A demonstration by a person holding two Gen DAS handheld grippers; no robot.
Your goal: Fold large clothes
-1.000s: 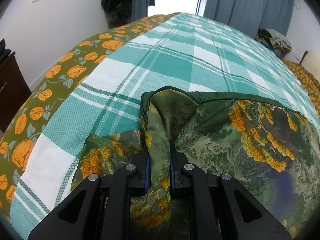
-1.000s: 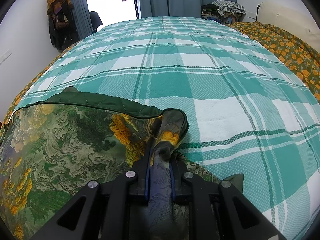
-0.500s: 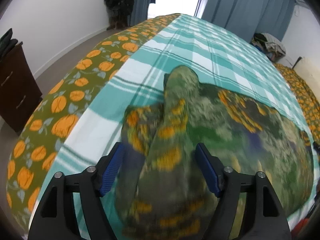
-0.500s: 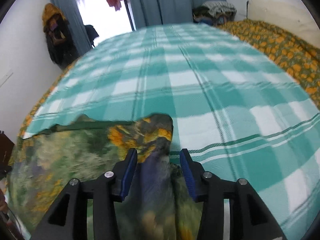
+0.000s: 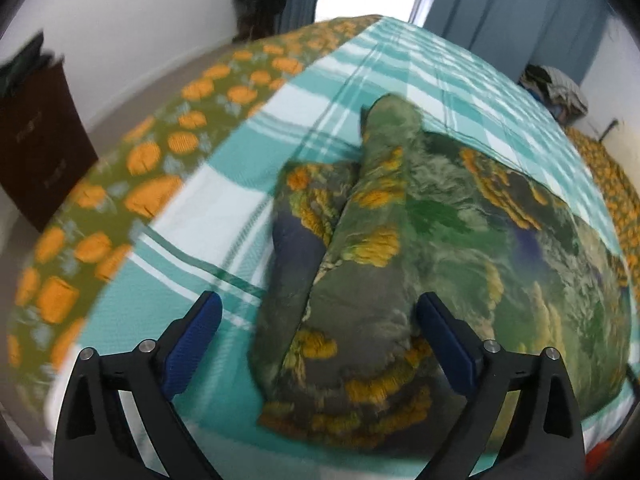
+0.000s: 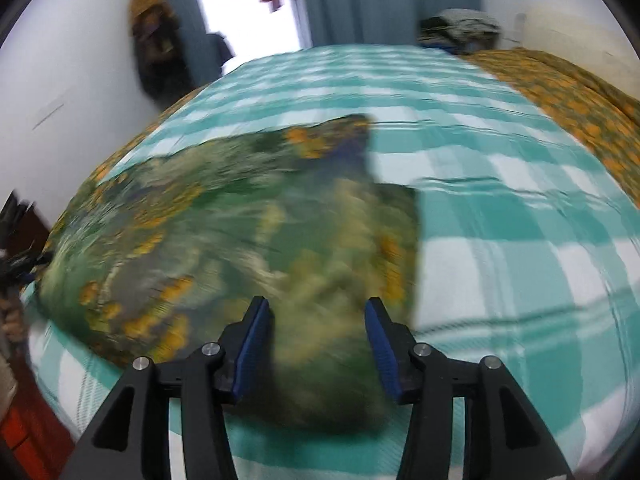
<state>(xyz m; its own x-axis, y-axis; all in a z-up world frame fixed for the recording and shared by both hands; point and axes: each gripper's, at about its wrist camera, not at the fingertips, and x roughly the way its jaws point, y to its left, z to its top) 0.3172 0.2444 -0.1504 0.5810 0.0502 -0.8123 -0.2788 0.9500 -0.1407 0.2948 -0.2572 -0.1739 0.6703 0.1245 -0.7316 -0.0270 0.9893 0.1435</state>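
Note:
A green garment with an orange-yellow flower print (image 5: 460,220) lies folded on the teal plaid bed cover (image 5: 420,64). Its left edge forms a rumpled ridge. My left gripper (image 5: 320,320) is open, jaws wide apart, above the garment's near left corner. In the right wrist view the garment (image 6: 240,216) is blurred by motion. My right gripper (image 6: 316,320) is open above its near right corner. Neither gripper holds cloth.
An olive sheet with orange flowers (image 5: 160,152) borders the bed on the left and shows on the right in the right wrist view (image 6: 560,92). A dark wooden cabinet (image 5: 36,144) stands by the left wall. Blue curtains (image 5: 520,8) and piled clothes (image 6: 460,26) are at the far end.
Both grippers were shut on the garment's corners one second ago. They have opened, let the cloth go and pulled back and up; the corners now lie on the bed.

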